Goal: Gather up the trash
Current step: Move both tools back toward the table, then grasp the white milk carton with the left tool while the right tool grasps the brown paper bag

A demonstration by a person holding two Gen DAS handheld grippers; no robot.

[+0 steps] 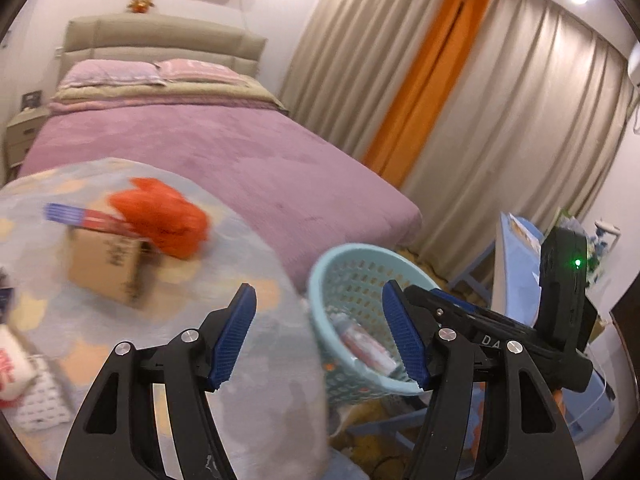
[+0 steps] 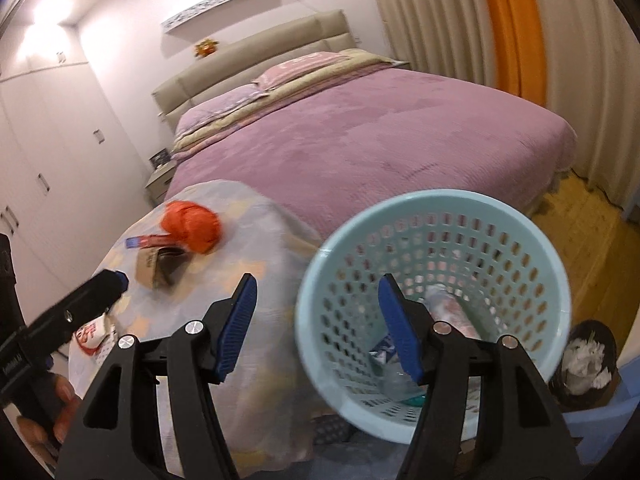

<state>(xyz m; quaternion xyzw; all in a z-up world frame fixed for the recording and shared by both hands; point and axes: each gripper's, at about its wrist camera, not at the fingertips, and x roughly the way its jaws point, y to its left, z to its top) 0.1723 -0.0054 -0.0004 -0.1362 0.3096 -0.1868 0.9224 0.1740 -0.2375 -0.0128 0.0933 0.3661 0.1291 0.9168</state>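
Observation:
My left gripper point(image 1: 319, 288) is open and empty, over the edge of a table draped in a pale patterned cloth point(image 1: 248, 264). On that cloth a crumpled orange bag point(image 1: 160, 220) rests on a cardboard box point(image 1: 108, 268), beside a blue and red packet point(image 1: 76, 216). My right gripper point(image 2: 318, 280) is open too, with nothing between its pads. Its right finger hangs over a light blue perforated basket point(image 2: 440, 208). The basket holds a clear bottle and wrappers point(image 2: 448, 308). This basket point(image 1: 360, 256) appears between the left fingers as well.
A bed with a purple cover point(image 2: 380, 136) fills the background, with beige and orange curtains point(image 1: 440, 80) to the right. White packets point(image 1: 24, 376) lie at the cloth's near left. A dark bin of white tissue point(image 2: 584, 364) stands right of the basket. White wardrobes point(image 2: 60, 140) line the left wall.

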